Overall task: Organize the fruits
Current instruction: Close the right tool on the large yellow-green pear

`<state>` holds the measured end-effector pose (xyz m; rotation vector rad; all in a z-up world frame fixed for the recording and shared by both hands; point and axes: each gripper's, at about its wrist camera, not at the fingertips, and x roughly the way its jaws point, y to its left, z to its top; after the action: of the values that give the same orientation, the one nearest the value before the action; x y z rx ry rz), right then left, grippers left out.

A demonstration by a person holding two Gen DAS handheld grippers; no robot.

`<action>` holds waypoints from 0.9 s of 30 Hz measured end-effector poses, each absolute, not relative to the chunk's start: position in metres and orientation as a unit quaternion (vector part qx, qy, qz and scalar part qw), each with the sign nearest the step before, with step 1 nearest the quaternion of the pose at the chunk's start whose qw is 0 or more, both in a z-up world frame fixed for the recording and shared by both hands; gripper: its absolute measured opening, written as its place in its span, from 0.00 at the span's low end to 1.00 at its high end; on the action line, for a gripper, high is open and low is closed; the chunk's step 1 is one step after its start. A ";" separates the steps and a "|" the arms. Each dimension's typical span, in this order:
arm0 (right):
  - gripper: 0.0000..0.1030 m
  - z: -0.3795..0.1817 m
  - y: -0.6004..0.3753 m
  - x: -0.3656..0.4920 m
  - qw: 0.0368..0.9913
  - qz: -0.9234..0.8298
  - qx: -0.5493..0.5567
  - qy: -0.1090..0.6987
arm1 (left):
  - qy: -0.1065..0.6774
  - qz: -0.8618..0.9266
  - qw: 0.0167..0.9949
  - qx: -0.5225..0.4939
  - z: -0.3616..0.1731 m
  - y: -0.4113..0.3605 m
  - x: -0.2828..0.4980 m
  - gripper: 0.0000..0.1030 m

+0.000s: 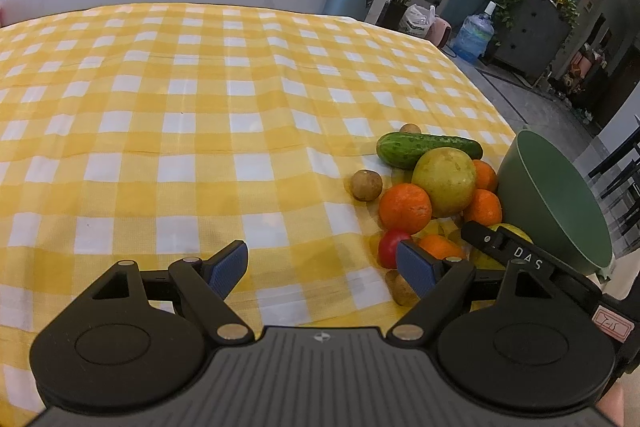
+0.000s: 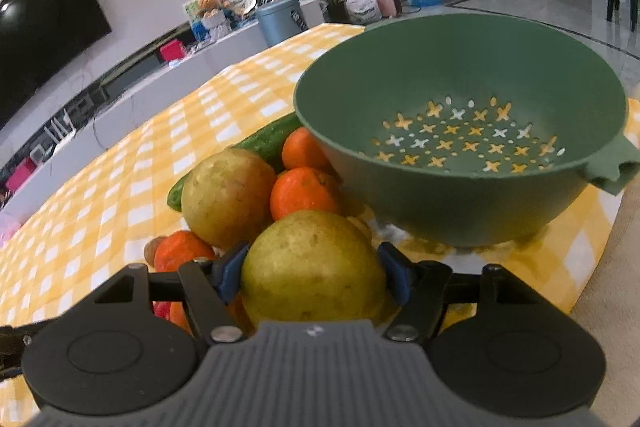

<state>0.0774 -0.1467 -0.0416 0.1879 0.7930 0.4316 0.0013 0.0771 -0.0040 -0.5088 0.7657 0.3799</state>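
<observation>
The yellow-green pear (image 2: 312,267) sits between the blue pads of the right hand-held gripper (image 2: 314,273), at the near edge of the fruit pile on the table (image 1: 200,107); both pads (image 2: 230,273) lie against its sides, so the gripper is grasping the pear. It is nearly round, and its long axis cannot be told from here. Just behind it lies a second, larger pear (image 2: 228,195), touching 2 oranges (image 2: 304,193) stacked to its right. A cucumber (image 1: 428,147) lies behind the pile, its long axis running across the left wrist view, stem end to the left. In that same view a third orange (image 1: 406,207) sits in front of the larger pear, a red tomato (image 1: 390,247) is just below it, and 3 small brown fruits (image 1: 366,185) lie around the pile's left edge.

The green colander (image 2: 460,75) stands right of the pile, tilted, its mouth facing the right wrist camera and its cross-shaped holes showing the cloth beneath; its wall crowds the 2 oranges. The yellow-and-white checked cloth covers the table.

The left hand-held gripper (image 1: 322,269) hangs released above bare cloth, jaws wide, nothing between them. The right gripper's finger in the left view bears the letters "DAS".
</observation>
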 end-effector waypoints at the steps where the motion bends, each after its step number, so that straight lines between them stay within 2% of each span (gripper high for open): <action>1: 0.65 -0.042 -0.146 0.077 0.896 0.211 0.086 0.381 | 0.368 0.182 0.879 -0.243 -0.004 0.077 0.001 0.96; 5: 0.67 -0.041 -0.145 0.069 0.897 0.219 0.067 0.378 | 0.371 0.180 0.879 -0.240 -0.005 0.075 0.002 0.96; 9: 0.69 -0.045 -0.157 0.067 0.889 0.243 0.108 0.374 | 0.373 0.179 0.878 -0.239 -0.005 0.076 0.003 0.96; 12: 0.63 -0.047 -0.161 0.064 0.889 0.248 0.111 0.368 | 0.374 0.176 0.879 -0.240 -0.005 0.075 0.003 0.96; 17: 0.63 -0.048 -0.162 0.058 0.891 0.249 0.108 0.363 | 0.370 0.173 0.882 -0.237 -0.004 0.075 0.002 0.96; 22: 0.63 -0.042 -0.162 0.062 0.888 0.251 0.079 0.376 | 0.369 0.154 0.880 -0.258 -0.006 0.079 0.003 0.96; 27: 0.63 -0.036 -0.155 0.065 0.878 0.273 -0.007 0.393 | 0.365 0.153 0.879 -0.267 -0.005 0.081 0.002 0.96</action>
<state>0.0648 -0.1554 -0.0362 -0.0149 0.8192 0.5697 0.0023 0.0810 -0.0045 -0.5563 0.7620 0.3191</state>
